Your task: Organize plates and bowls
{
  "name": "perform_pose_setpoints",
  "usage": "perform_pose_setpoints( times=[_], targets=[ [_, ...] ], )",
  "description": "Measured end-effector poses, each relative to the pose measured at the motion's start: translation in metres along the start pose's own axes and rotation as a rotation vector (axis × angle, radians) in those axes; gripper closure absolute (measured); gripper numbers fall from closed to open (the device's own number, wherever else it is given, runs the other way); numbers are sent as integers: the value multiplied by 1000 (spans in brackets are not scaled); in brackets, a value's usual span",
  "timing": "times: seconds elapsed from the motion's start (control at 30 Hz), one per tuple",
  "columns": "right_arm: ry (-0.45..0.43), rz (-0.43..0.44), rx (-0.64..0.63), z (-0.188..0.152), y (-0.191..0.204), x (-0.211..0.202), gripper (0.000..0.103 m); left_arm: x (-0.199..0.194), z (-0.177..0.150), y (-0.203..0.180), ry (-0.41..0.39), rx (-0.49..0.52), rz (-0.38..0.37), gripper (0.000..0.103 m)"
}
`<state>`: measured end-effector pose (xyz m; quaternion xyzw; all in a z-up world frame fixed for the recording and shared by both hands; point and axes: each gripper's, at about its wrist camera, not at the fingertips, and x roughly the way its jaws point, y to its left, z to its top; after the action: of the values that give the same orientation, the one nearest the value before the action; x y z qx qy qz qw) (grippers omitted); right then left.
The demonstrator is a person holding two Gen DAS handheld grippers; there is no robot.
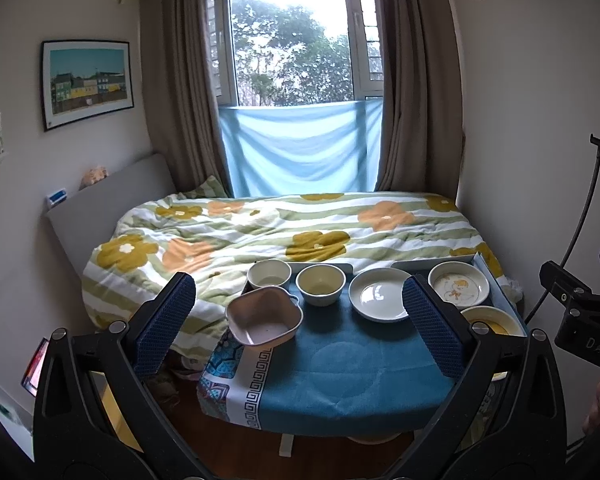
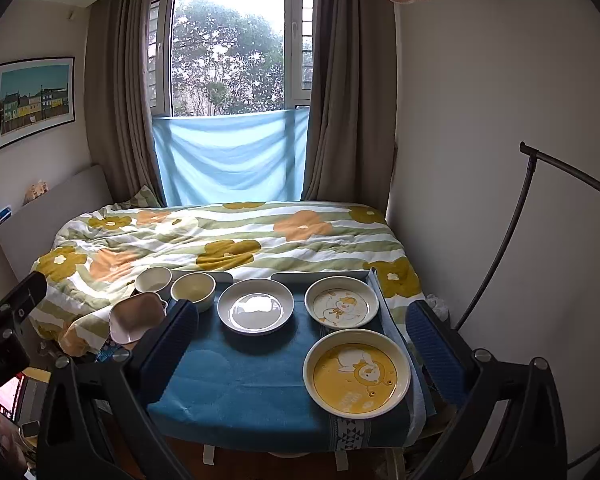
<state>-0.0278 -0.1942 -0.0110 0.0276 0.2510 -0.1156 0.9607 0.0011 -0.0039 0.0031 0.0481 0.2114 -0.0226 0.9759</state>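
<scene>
On a small table under a blue cloth [image 1: 340, 368] stand several dishes. A pink square bowl [image 1: 265, 316] sits at the left edge, with two cream round bowls [image 1: 269, 274] [image 1: 321, 283] behind it. A plain white plate [image 2: 256, 306] is in the middle. A duck-print plate [image 2: 341, 302] stands at the back right, and a yellow bear-print plate [image 2: 357, 373] at the front right. My left gripper [image 1: 300, 324] hovers open before the table, nothing between its fingers. My right gripper [image 2: 304, 344] is open too, held back from the dishes.
A bed with a flowered quilt [image 1: 284, 228] lies right behind the table, under a curtained window [image 2: 228, 48]. A black curved stand [image 2: 512, 240] rises by the right wall. A grey headboard [image 1: 100, 216] lines the left. Wooden floor shows below the table.
</scene>
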Motion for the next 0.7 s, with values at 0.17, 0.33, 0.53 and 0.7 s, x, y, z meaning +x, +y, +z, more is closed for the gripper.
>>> perform_pose_setpoints(
  times=[0.17,0.33,0.53,0.7],
  targets=[
    [3,1,2,0,-3,2,0,2,0,1,3,-11,-1,0],
    [14,-3,4,-1,-3,8,0,6,0,2,13,-4,5,0],
    [20,-5,4,0,-2,10,0,8,1,2,18,7,-3,0],
    [21,-5,5,-1,-1,8,0,8,2,3,22,3,-3,0]
  ],
)
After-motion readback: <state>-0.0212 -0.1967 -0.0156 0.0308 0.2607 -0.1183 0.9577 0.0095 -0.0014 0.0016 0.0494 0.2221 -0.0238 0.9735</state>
